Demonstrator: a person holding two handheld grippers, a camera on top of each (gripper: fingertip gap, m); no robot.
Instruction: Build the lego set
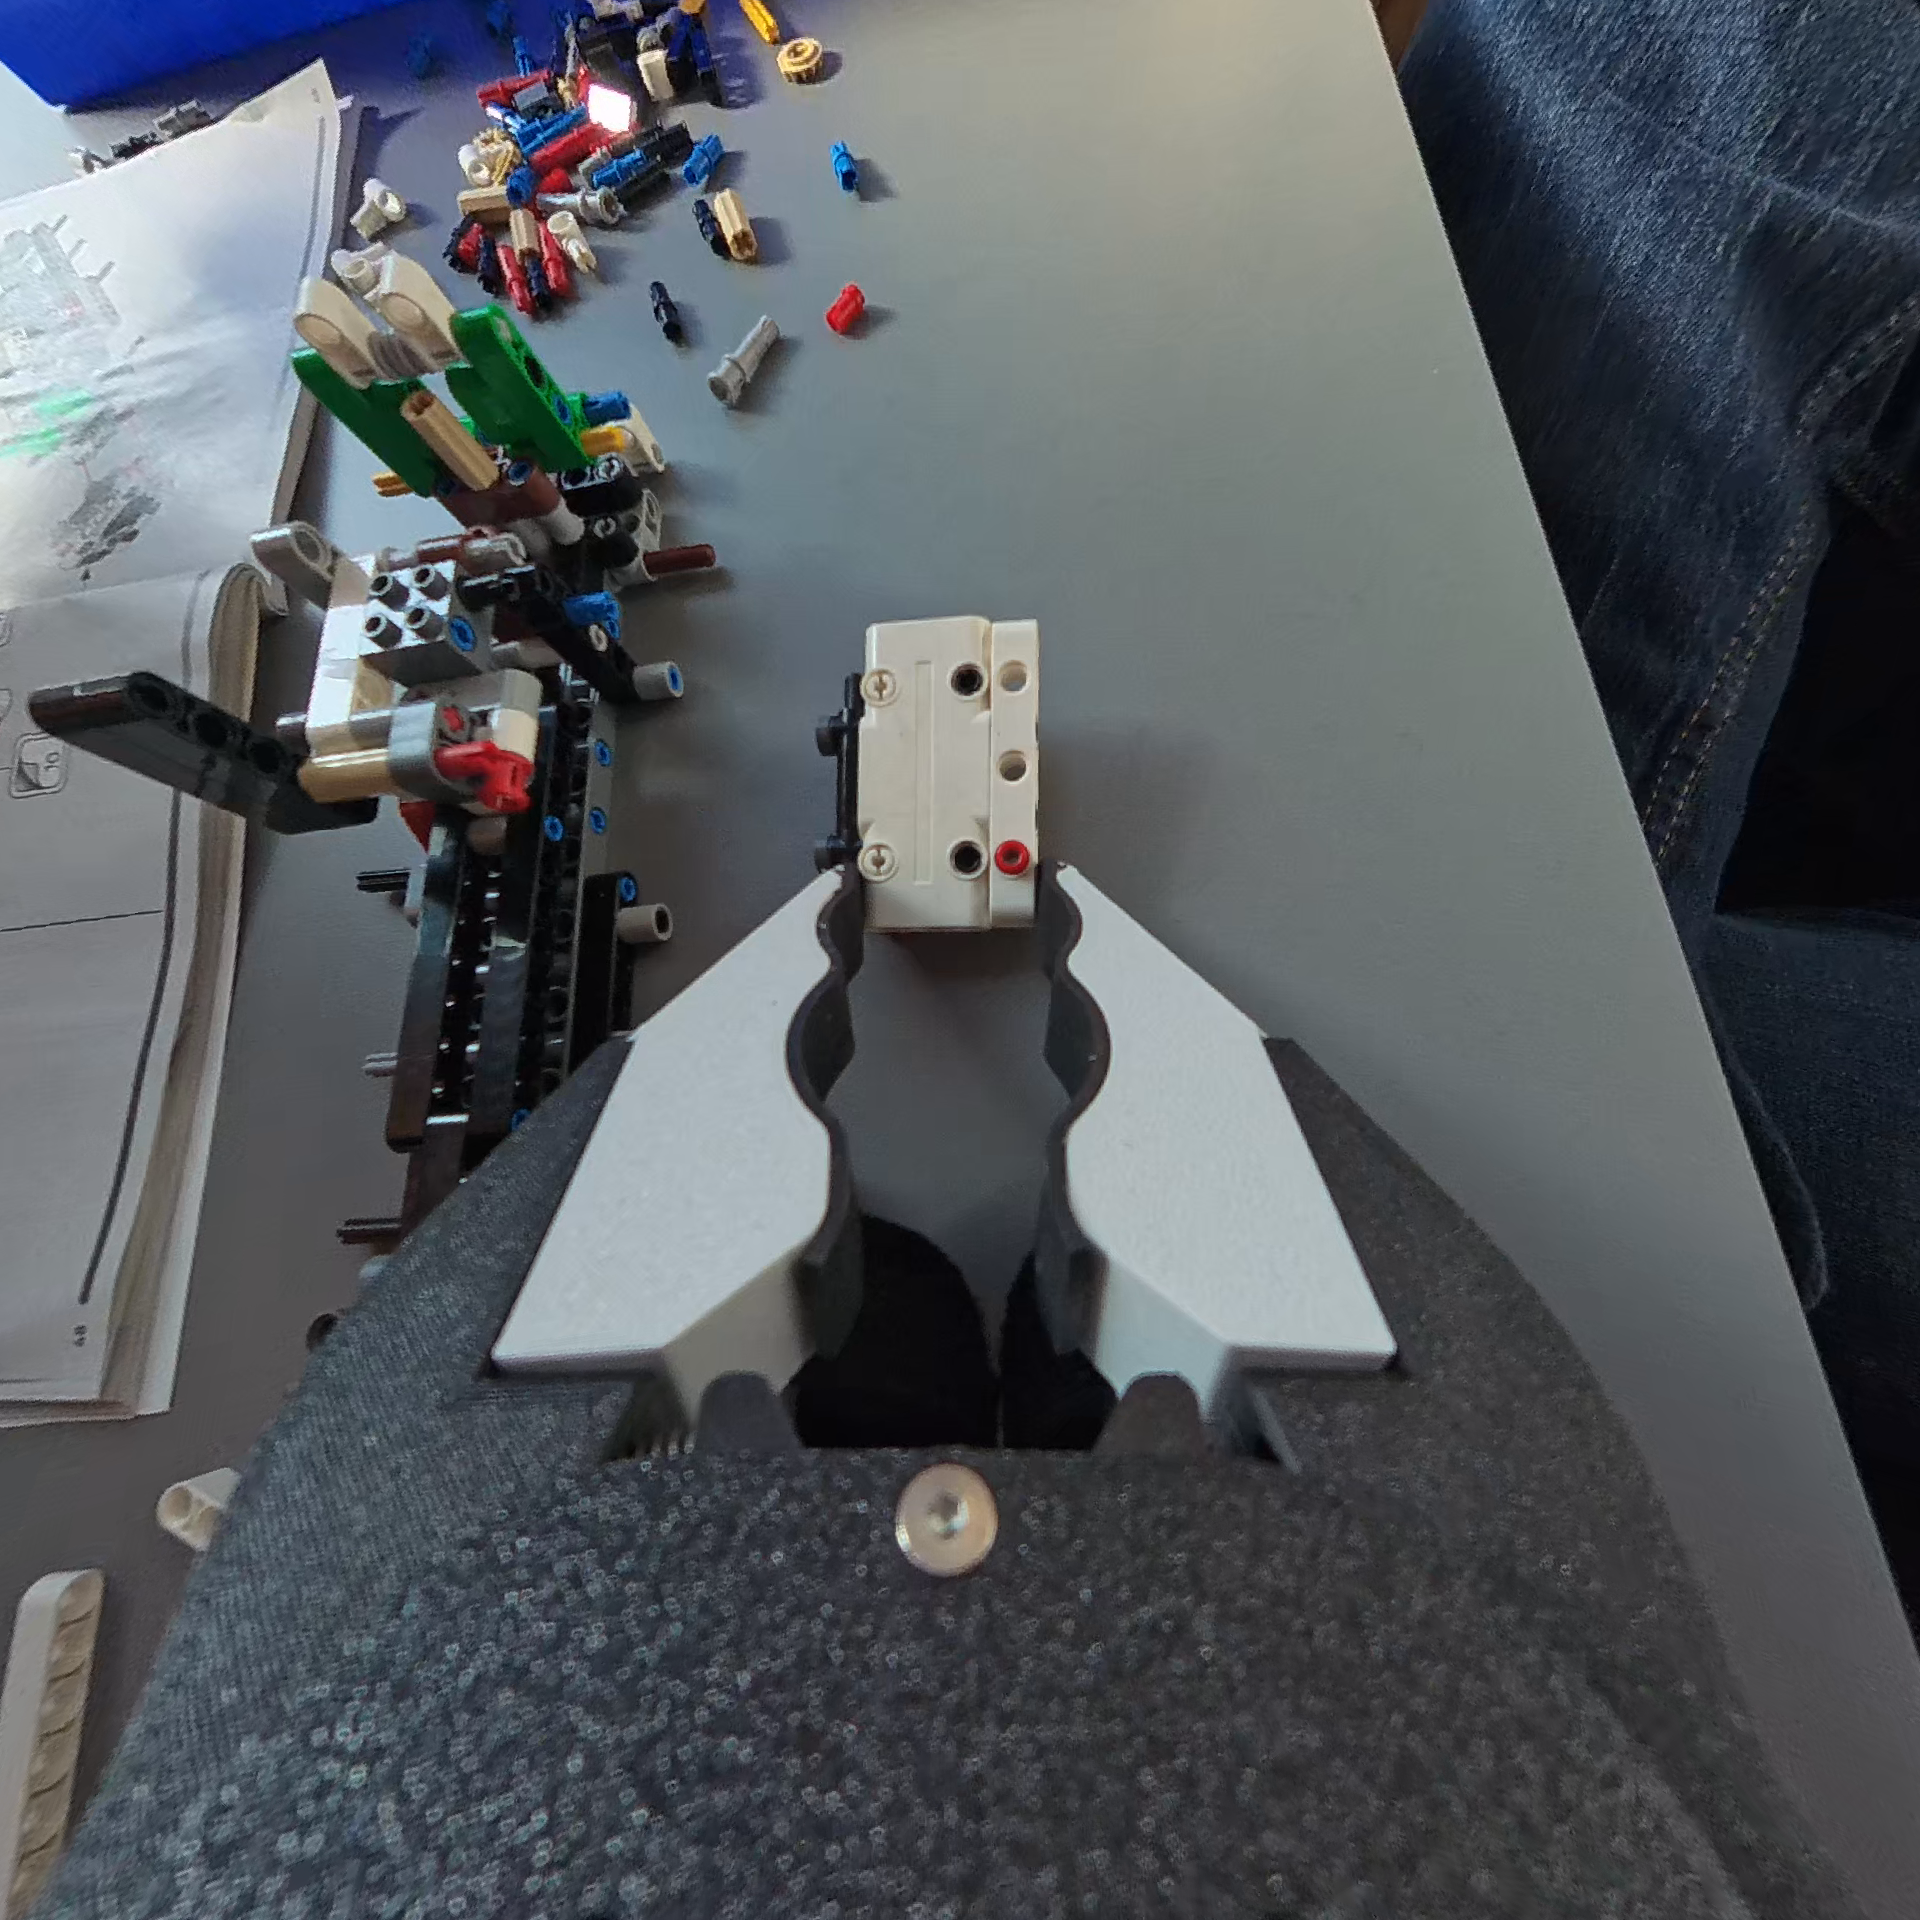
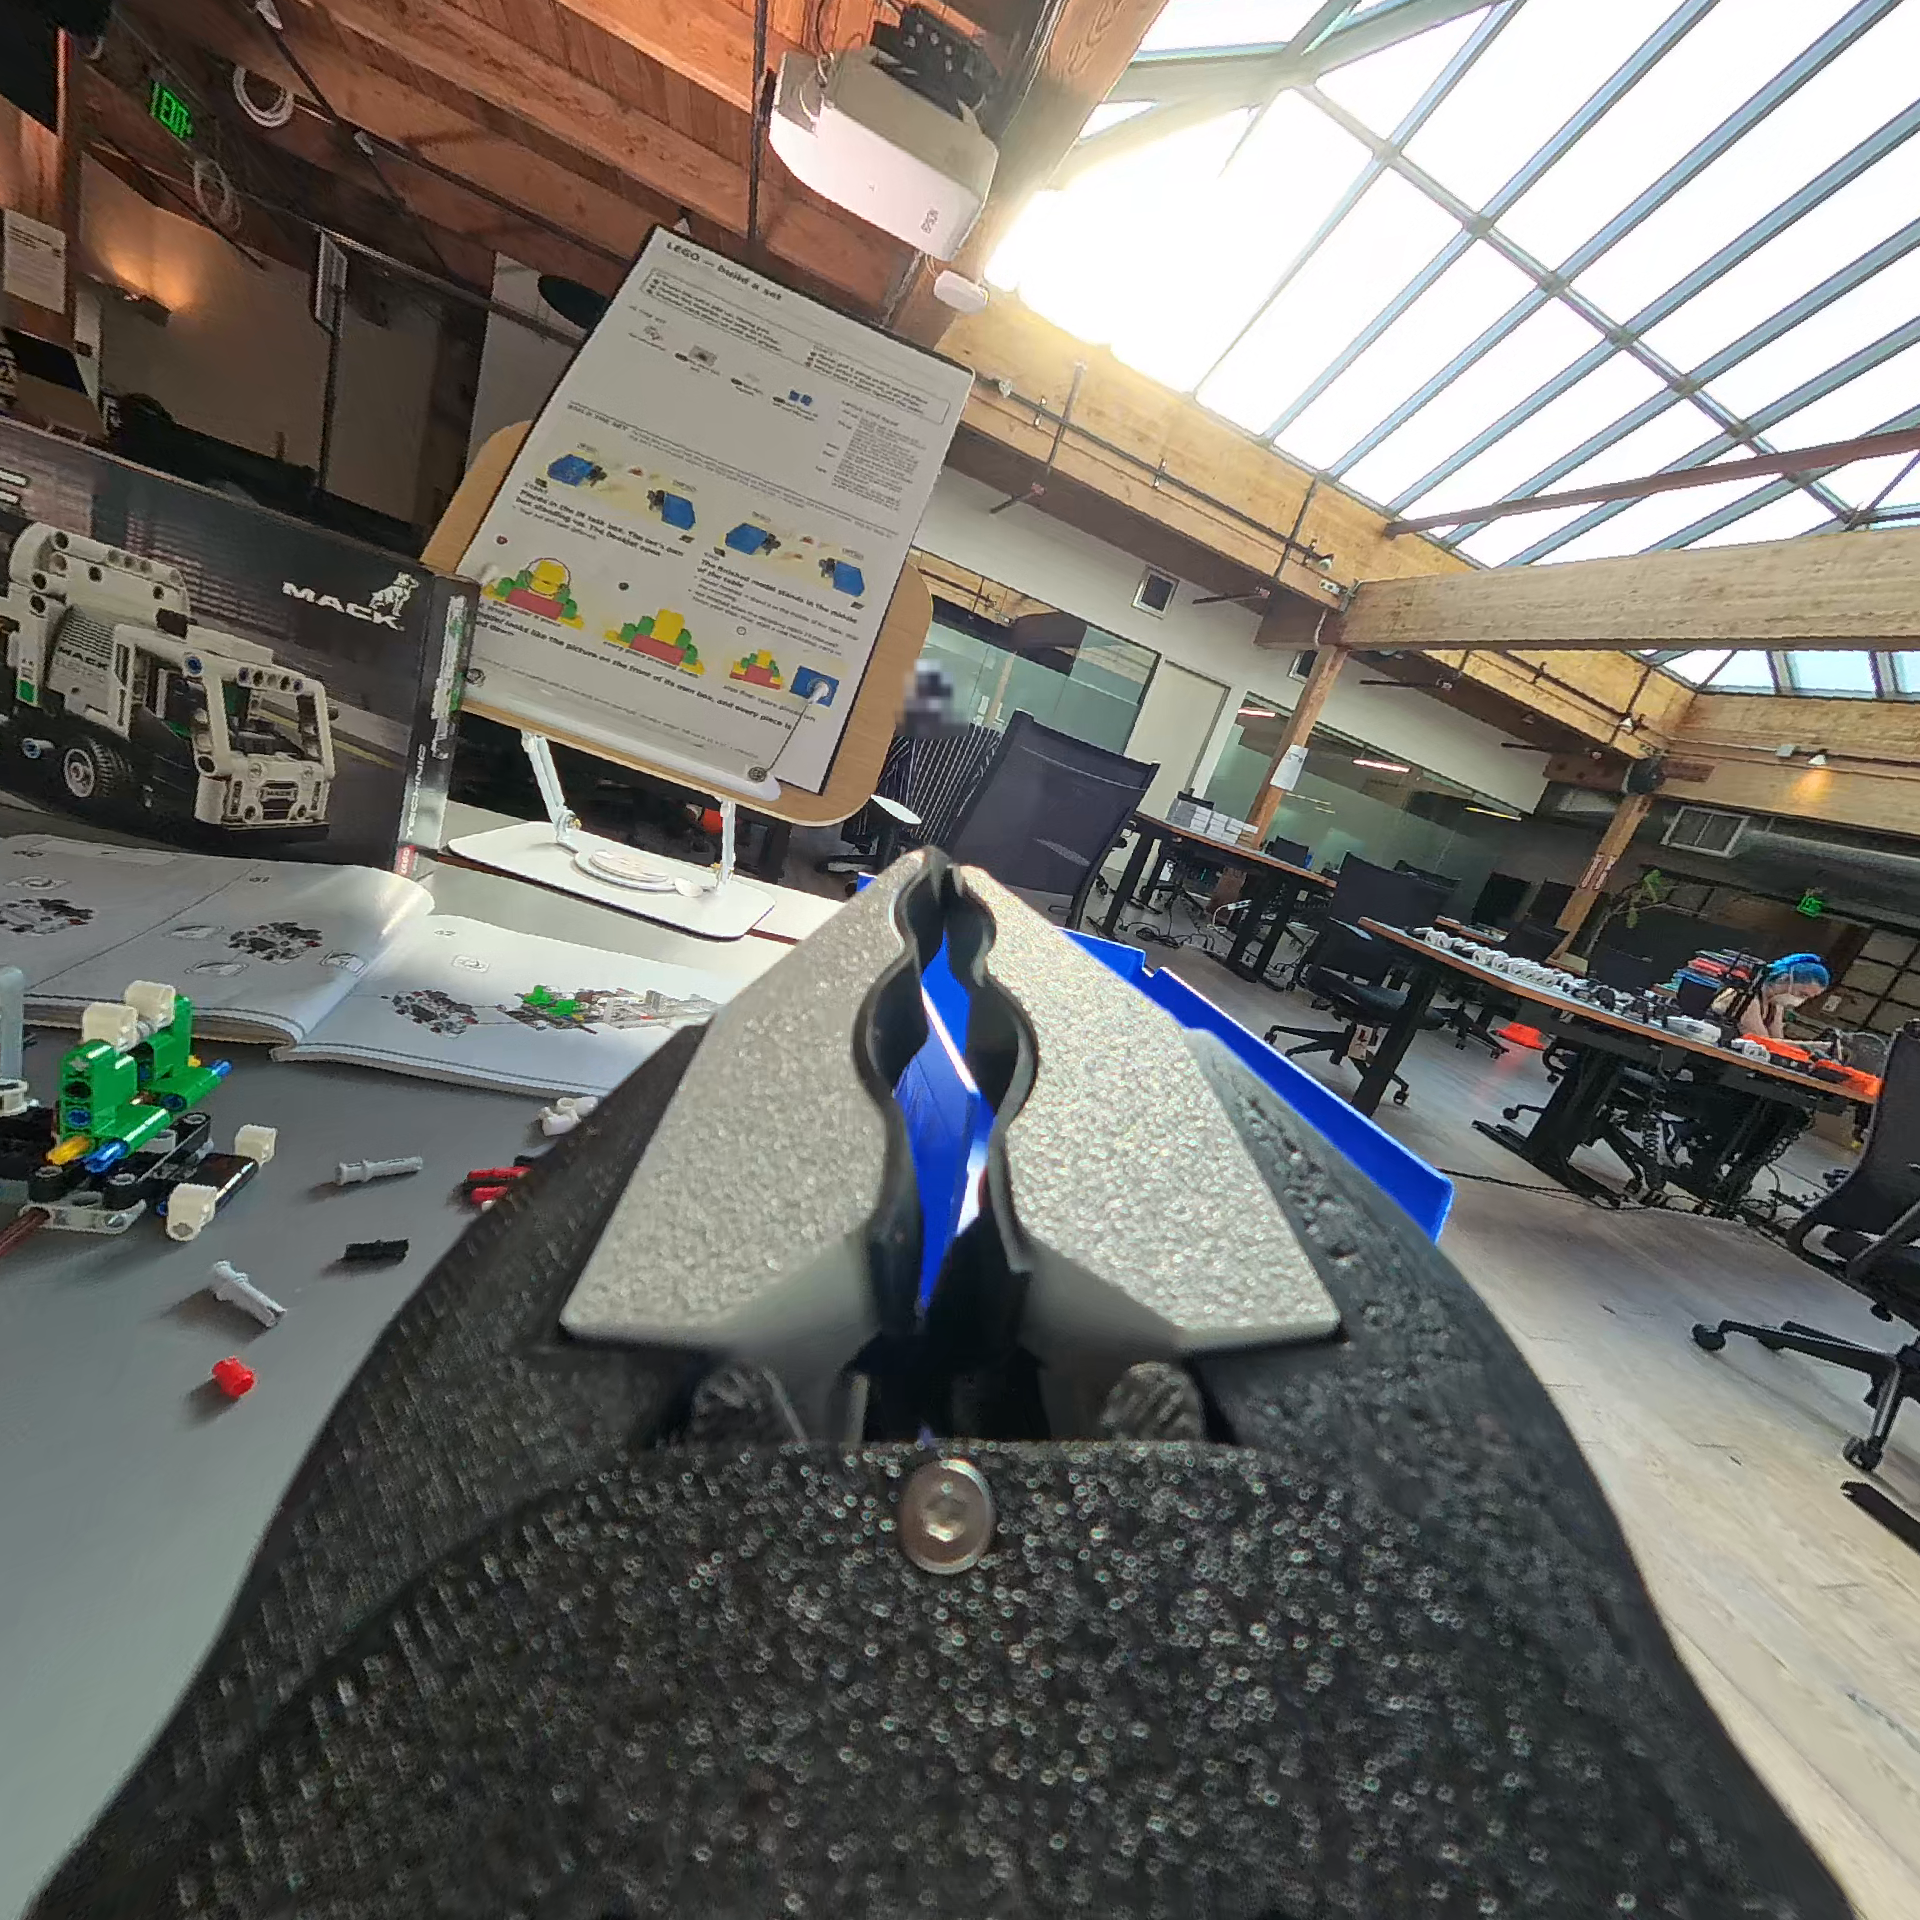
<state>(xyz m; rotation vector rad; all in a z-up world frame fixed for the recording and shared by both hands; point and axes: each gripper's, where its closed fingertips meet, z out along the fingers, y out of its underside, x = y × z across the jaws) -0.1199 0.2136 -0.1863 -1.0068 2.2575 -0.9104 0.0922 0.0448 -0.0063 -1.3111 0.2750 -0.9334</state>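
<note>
The grey matte tabletop carries everything, with a person's blue denim trouser leg along its right edge. A white open instruction booklet lies at the left, and behind it in the right wrist view stand a dark printed box showing a white truck and a white instruction sheet on a wooden-backed stand. A blue plastic bin sits just beyond the right gripper.

Beside the booklet rests a partly built black, grey and green brick model, and farther off is a scatter of small loose red, blue, black and tan pins.

The left gripper pinches the near end of a white rectangular brick block with round holes and one red pin, held above the tabletop; both dark pads press on its sides, and a thin black piece clings to its left face. The hold covers only the block's lower end, so it seems wise to keep it level and avoid side knocks that could pivot it.

The right gripper has its jaws pressed together at the tips, nothing between them, raised near the bin. Before it meets any piece, it would need to spread its jaws.
</note>
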